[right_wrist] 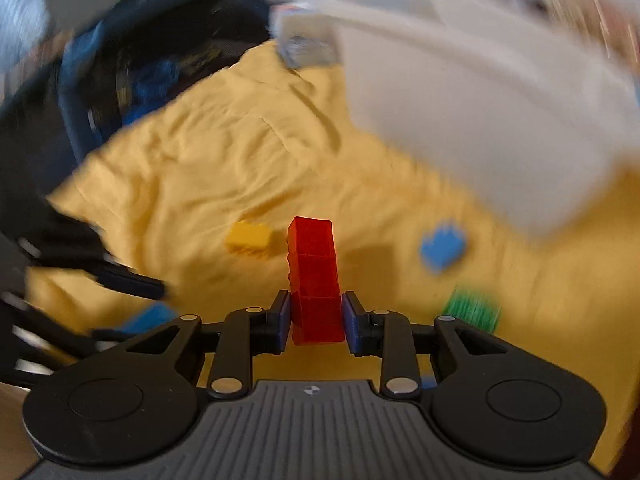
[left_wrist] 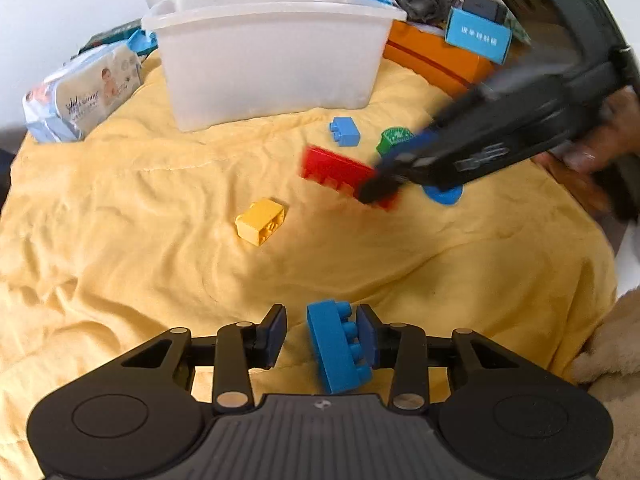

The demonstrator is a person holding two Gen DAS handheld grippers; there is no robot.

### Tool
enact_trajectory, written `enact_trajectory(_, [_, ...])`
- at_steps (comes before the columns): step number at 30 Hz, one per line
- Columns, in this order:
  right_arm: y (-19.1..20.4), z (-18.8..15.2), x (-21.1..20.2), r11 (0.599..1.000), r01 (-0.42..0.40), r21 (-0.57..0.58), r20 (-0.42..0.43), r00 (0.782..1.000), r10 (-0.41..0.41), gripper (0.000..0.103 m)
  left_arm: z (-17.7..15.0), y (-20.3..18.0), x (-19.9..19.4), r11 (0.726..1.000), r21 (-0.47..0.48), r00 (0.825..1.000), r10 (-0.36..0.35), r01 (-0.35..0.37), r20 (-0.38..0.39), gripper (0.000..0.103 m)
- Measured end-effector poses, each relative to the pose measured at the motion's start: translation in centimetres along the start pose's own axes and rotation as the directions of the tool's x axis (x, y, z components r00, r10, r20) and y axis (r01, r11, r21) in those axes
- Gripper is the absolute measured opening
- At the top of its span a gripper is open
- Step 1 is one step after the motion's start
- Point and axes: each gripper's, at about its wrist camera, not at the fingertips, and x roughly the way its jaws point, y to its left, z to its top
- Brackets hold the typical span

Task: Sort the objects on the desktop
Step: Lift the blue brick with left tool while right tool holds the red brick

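Observation:
My right gripper (right_wrist: 314, 318) is shut on a long red brick (right_wrist: 315, 280) and holds it above the yellow cloth; it also shows in the left wrist view (left_wrist: 384, 188) with the red brick (left_wrist: 336, 170). My left gripper (left_wrist: 322, 332) is open, and a blue brick (left_wrist: 338, 346) leans against its right finger, with a gap to the left finger. A yellow brick (left_wrist: 261, 221), a small blue brick (left_wrist: 345, 131), a green piece (left_wrist: 394, 140) and a blue disc (left_wrist: 444, 195) lie on the cloth. A white bin (left_wrist: 268, 64) stands behind them.
A wipes pack (left_wrist: 82, 94) lies at the left. An orange box (left_wrist: 436, 60) and a blue box (left_wrist: 478, 36) stand right of the bin. Clutter lies behind the bin. A tan plush thing (left_wrist: 612, 344) sits at the right edge. The right wrist view is motion-blurred.

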Motion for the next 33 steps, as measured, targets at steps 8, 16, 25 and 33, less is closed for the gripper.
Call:
enact_trajectory(8, [-2.5,-4.4,0.2,0.935,-0.183,0.305,-0.056,0.976,0.210,0.031,-0.2,1.6,-1.1,0.999,-0.031,0.999,0.041,-0.041,0.018,0.044])
enact_trajectory(16, [-0.8,-4.0,-2.5,0.994,0.090,0.061,0.039,0.995,-0.093,0.041,-0.8,2.0,-1.9,0.997,-0.058,0.998,0.059,-0.057,0.029,0.044])
enact_trajectory(25, [0.3,-4.1,-2.0,0.946,0.306,-0.105,0.077,0.951,-0.299,0.040,-1.4,-0.2,-0.8,0.999,-0.010,0.998,0.050,-0.050,0.025,0.046])
enact_trajectory(33, [-0.3,-4.4,-2.4,0.936,0.337,-0.099,0.093,0.940,-0.328,0.040,-1.5,1.8,-2.6,0.991,-0.073,0.991,0.119,-0.115,0.055,0.049])
